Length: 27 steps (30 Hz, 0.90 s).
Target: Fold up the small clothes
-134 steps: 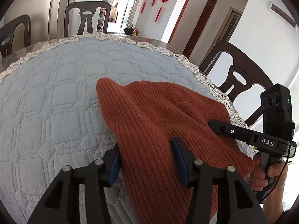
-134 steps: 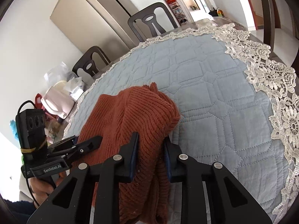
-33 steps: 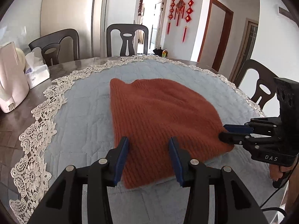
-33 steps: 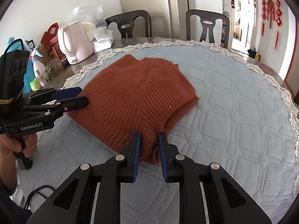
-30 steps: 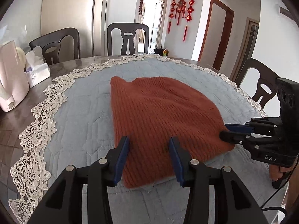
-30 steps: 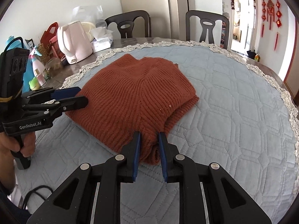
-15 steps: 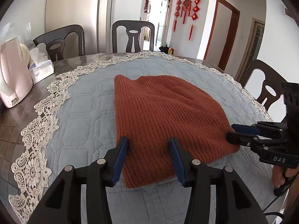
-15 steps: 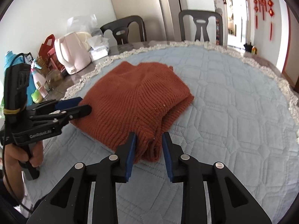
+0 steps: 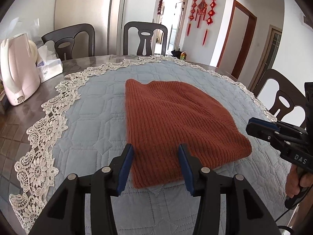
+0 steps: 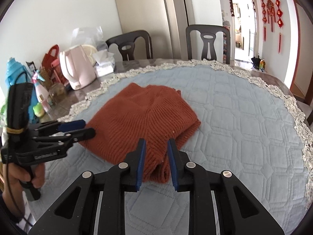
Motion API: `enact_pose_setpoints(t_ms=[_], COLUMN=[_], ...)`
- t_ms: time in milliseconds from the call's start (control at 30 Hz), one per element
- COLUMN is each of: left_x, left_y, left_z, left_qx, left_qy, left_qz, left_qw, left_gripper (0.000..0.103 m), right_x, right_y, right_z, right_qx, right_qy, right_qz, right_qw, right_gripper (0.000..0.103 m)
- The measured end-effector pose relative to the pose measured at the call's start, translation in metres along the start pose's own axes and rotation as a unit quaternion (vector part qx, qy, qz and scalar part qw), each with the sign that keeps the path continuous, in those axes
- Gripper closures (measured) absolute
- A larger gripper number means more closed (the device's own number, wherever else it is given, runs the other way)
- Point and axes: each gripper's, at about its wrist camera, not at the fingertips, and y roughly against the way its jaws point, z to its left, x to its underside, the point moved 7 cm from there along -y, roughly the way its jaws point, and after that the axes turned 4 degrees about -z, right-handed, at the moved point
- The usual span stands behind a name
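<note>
The rust-red knit garment (image 9: 176, 125) lies flat near the middle of the grey quilted cloth (image 9: 93, 117) on the bench (image 9: 17, 121), folded into a compact slab with a doubled layer showing along its edge at 3 o'clock in the right wrist view. It looks set down squarely so the fold keeps its shape.

The left gripper (image 9: 156, 156) hovers at the garment's near edge, at 6 o'clock in its own view; its jaws stand moderately apart, the knit shows between them but the pads press on nothing. The right gripper (image 10: 155, 157) sits over the garment's near corner, also at 6 o'clock in its view; its jaws are closing, with the folded corner between them and the pads not yet pinching it. Judging by this, both grippers have let go, or the right is readying a new pinch for 1 more fold.

Outward, lace trim (image 9: 39, 146) rings the cloth. A pink kettle (image 9: 17, 76) and tissue pack (image 9: 50, 68) stand at 10 o'clock, well apart from the work, and dark chairs (image 9: 145, 37) sit at 12 o'clock.
</note>
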Motion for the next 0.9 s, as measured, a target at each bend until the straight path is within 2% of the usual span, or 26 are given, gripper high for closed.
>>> enact_pose_setpoints(t_ms=[100,300,567,667,900], left_x=[0.004,0.020,0.038,0.040,0.044], left_y=[0.003,0.006,0.004,0.005,0.006], left_z=[0.003,0.006,0.010,0.012,0.013], left_qx=[-0.003,-0.009,-0.022,-0.026,-0.036], left_qy=[0.002,-0.007,-0.011,-0.010,-0.020], left_qz=[0.006,0.029,0.059,0.061,0.064], left_qw=[1.0000,0.9995,0.9979,0.9978,0.9971], left_gripper=[0.053,0.053,0.053,0.053,0.047], right_x=[0.009,0.037,0.051,0.054,0.060], right_y=[0.001,-0.002,0.009,0.008,0.002], right_z=[0.004,-0.001,-0.009,-0.008,-0.006], right_qx=[-0.011,0.008,0.022,0.025,0.027], right_qy=[0.005,0.020,0.014,0.018,0.028], right_qz=[0.017,0.058,0.069,0.075,0.089], right_qw=[1.000,0.998,0.997,0.997,0.995], right_gripper=[0.079,0.079,0.079,0.069,0.065])
